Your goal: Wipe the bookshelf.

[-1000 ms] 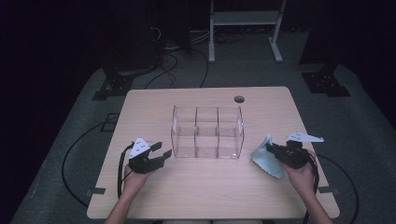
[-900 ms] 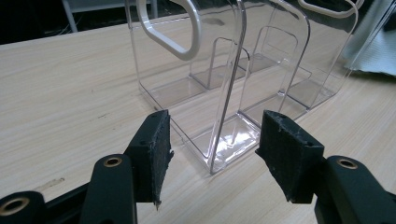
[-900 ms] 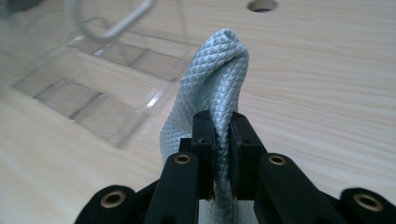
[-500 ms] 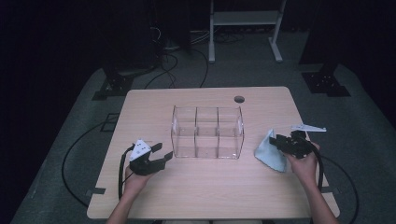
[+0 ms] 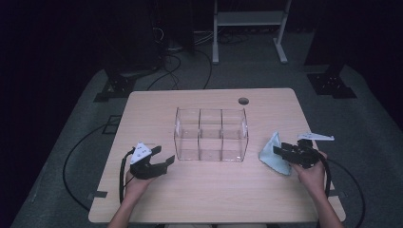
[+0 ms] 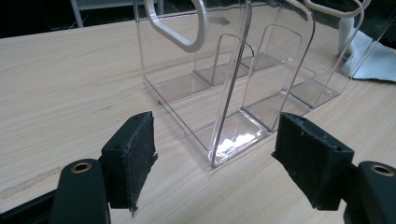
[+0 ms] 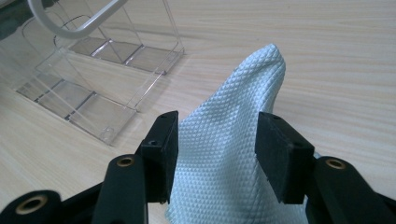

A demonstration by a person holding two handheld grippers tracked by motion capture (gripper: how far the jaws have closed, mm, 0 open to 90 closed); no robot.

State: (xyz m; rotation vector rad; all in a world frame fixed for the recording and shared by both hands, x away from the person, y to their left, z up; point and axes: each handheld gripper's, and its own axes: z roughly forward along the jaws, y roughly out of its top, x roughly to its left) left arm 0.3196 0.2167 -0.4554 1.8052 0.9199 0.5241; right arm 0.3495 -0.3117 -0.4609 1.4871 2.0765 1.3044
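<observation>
2 black grippers sit low over the light wooden table (image 5: 209, 190), one in each hand. The right gripper (image 7: 217, 142) is at the right side of the table, and its jaws have just been opening. The pale blue waffle-weave cloth (image 7: 233, 144) lies between them, standing up in a peak, and the pads do not press on it. The cloth rests on the table just beside the right end of the clear plastic box with 6 small compartments (image 5: 210, 134). The left gripper (image 6: 212, 156) is at the left, near the box. Its jaws have just been opening too, and they point at the near corner of the box with nothing between them.
</observation>
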